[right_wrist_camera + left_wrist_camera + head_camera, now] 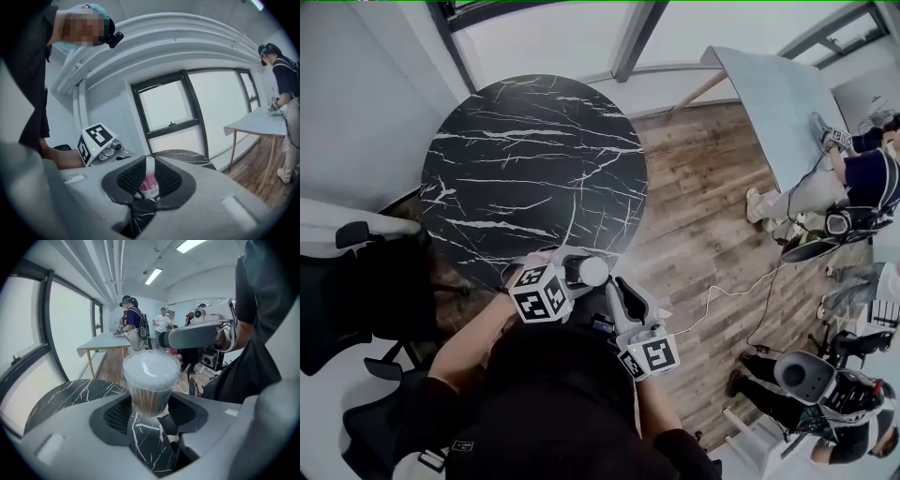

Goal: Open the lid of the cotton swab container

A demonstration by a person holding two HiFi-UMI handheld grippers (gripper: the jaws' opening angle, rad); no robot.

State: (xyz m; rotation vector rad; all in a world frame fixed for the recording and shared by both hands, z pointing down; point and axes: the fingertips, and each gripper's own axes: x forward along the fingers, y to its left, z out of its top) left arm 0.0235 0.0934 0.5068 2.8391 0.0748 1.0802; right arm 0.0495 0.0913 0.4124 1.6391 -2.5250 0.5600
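Cotton swab container (pixel 150 378): clear cup, stick ends visible through the wall, white at the top. It is held off the bench (pixel 534 169), in the air over the near edge, close to the person's body.

Left gripper (pixel 151 409): fingers (pixel 115 413) spread wide and clamped on the lower part of the cup, which stands upright.

Right gripper (pixel 149 183): fingers (pixel 129 180) nearly together, pinching a thin white-and-pink piece (pixel 148 172) that stands on edge between the pads. The right gripper sits just beside the left one, on its right.

Progress, as a judgement: the thin piece may be the lid seen edge-on, in which case the lid is off and little is left beyond setting things down. Cannot tell whether the white top of the cup is a cap or bare cotton tips. If a cap, the pull is yet to come.

Room: the bench is round, black marble with white veins, and nothing lies on it in the head view, so both the near edge and the middle are free for setting down. A black chair (pixel 356 291) crowds the left edge. The window (pixel 562 37) lies beyond the far edge. To the right is wooden floor (pixel 703 187) with a cable (pixel 731 291) running across it. A pale table (pixel 769 103) and other people (pixel 853 178) are well apart.
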